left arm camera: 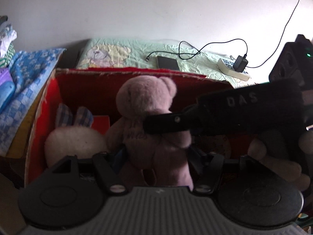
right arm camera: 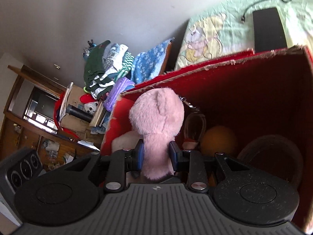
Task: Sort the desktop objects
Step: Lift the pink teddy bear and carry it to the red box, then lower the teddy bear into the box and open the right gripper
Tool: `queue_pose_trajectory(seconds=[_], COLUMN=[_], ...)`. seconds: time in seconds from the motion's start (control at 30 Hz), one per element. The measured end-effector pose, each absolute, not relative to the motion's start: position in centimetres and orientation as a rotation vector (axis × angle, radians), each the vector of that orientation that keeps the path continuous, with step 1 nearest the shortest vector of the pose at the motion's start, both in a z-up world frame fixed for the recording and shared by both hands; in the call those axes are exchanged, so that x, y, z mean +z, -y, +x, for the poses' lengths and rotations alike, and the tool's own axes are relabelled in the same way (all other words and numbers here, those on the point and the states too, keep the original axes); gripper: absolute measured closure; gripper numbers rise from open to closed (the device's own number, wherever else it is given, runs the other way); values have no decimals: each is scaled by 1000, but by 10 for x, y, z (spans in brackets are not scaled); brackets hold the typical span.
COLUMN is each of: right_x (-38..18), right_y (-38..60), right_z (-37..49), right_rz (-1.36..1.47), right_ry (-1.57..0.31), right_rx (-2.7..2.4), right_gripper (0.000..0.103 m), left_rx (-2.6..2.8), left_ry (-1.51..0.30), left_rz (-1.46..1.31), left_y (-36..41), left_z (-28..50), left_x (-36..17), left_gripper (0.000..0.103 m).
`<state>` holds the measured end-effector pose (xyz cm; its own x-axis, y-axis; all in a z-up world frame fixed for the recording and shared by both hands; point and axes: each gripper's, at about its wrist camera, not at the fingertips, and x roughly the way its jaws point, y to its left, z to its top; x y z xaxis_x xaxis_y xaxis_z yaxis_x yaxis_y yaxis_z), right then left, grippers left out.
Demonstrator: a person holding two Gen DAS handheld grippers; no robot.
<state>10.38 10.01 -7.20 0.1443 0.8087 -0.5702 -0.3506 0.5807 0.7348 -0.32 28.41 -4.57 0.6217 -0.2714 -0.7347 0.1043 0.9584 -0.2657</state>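
Observation:
A pink teddy bear (left arm camera: 148,117) hangs upright over the open red cardboard box (left arm camera: 82,90). My right gripper (left arm camera: 166,124) comes in from the right across the bear's chest. The right wrist view shows the bear (right arm camera: 156,121) from behind, with its body pinched between the blue pads (right arm camera: 139,156) of my right gripper (right arm camera: 156,156), which is shut on it. My left gripper (left arm camera: 158,154) is spread wide, a finger on each side of the bear's lower body. A white bunny plush (left arm camera: 72,141) with checked ears lies inside the box at the left.
An orange ball (right arm camera: 219,139) and a dark rounded thing (right arm camera: 270,152) lie inside the red box (right arm camera: 244,90). Behind it, a bed holds a phone (left arm camera: 168,62) and a power strip (left arm camera: 232,68) with a charger and cable. Folded clothes (right arm camera: 105,66) are piled left. A person's hand (left arm camera: 273,160) holds the right gripper.

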Motion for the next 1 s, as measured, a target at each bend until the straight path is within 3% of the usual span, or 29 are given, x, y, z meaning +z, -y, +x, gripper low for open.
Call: queue_pose_trajectory(seconds=[0.3,0.53,0.87,0.93,0.97,1.0], right_x=[-82,-87,-91,-93,-93,-93], right_y=[-114,-114,-78,-73,-73,-74], right_z=[102,106,106,107,107,107], right_rz=[464,452,672,715,718,710], right_ry=[-1231,-1202,-1091,-1083,-1085,-1083], right_rx=[808,793,714,710,714,732], right_gripper=[75,67,60,61,66,77], left_rx=[-194,-165,-134,-136,-143,-146], left_ry=[-925,-961,-992,-991,-988,-984], left_rz=[-174,-150,-142,-155,-168,-177], left_y=[-282,-278,-276,-279,-281,-283], left_z=[4,9,13,11,10,9], left_x=[-53,-53,-54,-54,-53,-53], left_gripper=[36,35,30,30,31,31])
